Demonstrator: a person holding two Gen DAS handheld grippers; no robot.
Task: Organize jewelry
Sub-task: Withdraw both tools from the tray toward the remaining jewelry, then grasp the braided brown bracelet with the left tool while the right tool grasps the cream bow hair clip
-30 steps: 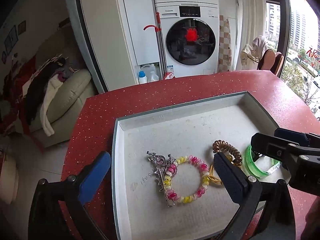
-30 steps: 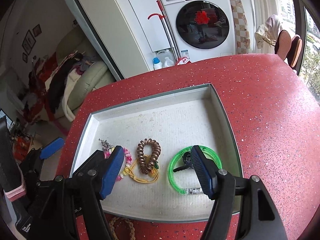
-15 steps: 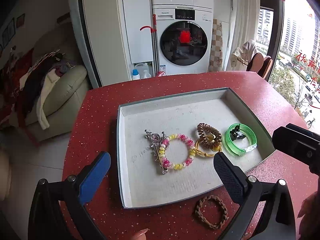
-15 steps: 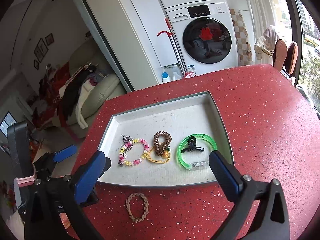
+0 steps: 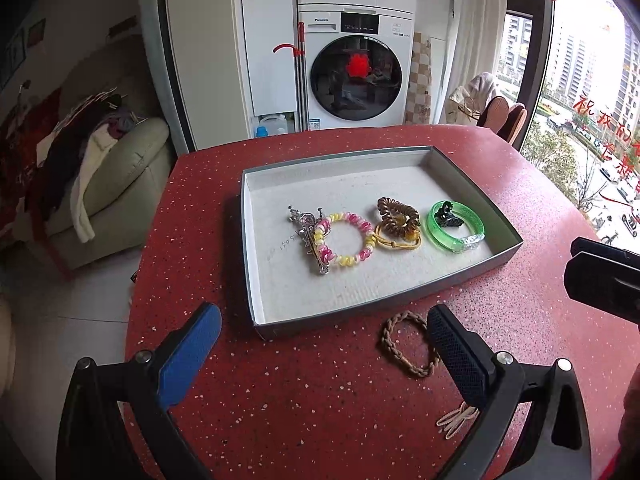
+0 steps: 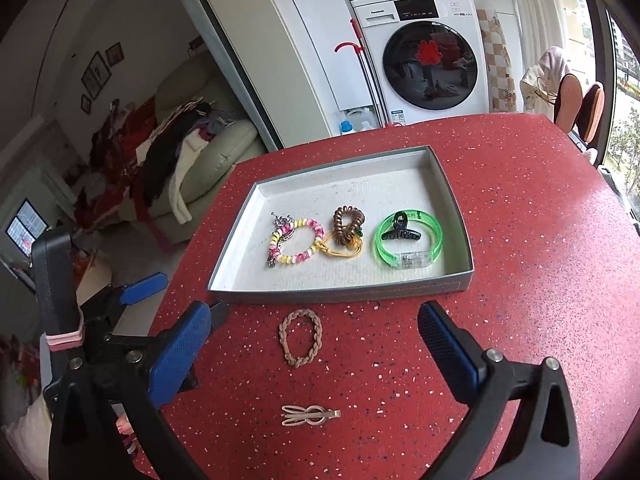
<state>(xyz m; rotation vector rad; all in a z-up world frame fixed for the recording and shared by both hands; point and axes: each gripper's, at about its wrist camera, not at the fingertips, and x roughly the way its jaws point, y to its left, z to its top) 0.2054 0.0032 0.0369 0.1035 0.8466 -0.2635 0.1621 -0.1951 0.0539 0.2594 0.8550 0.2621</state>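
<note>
Over the tray [image 6: 340, 294] both my grippers have backed off wide open and empty; clip [image 6: 400, 232] dropped, braid [image 6: 301, 337] and barrette [image 6: 310, 416] left.

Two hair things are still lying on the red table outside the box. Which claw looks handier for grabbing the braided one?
Probably the right claw: it is open and the braided hair tie lies centred between its fingers. From the left claw, the tie sits off by one finger.

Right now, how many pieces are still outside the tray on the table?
2. A braided brown hair tie lies just in front of the tray's near wall. A rose-gold hair clip lies nearer the camera, on the red table. Neither is hidden.
</note>
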